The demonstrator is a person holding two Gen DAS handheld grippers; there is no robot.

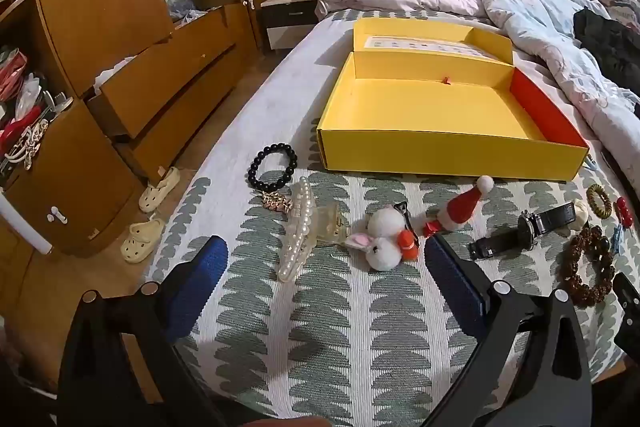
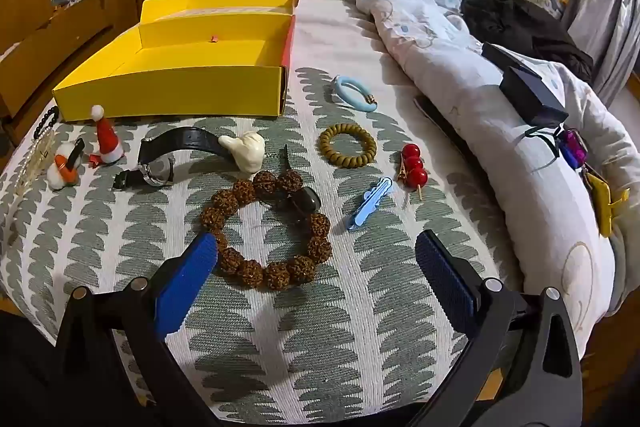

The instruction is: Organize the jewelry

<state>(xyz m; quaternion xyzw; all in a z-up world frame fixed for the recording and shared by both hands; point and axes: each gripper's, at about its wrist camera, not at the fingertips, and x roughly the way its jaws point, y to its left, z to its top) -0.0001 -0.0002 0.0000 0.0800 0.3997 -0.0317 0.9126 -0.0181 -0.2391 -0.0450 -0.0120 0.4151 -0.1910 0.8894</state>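
An open yellow box (image 1: 424, 115) lies on the bed, empty inside; it also shows in the right wrist view (image 2: 172, 95). Jewelry lies on the patterned cover in front of it. My left gripper (image 1: 326, 251) is open above a pearl hair claw (image 1: 298, 235) and a white bunny clip (image 1: 382, 245). A black bead bracelet (image 1: 273, 167), a Santa hat clip (image 1: 460, 207) and a black watch (image 1: 528, 227) lie nearby. My right gripper (image 2: 316, 247) is open over a brown seed bracelet (image 2: 268, 227). A blue clip (image 2: 370, 201), red cherry clip (image 2: 414, 167), olive coil tie (image 2: 348, 145) and light blue bangle (image 2: 354, 93) lie beyond.
A rumpled duvet (image 2: 460, 67) with a dark box (image 2: 528, 91) and keys (image 2: 576, 147) runs along the right. A wooden wardrobe with open drawers (image 1: 160, 87) and slippers (image 1: 152, 211) stand left of the bed edge.
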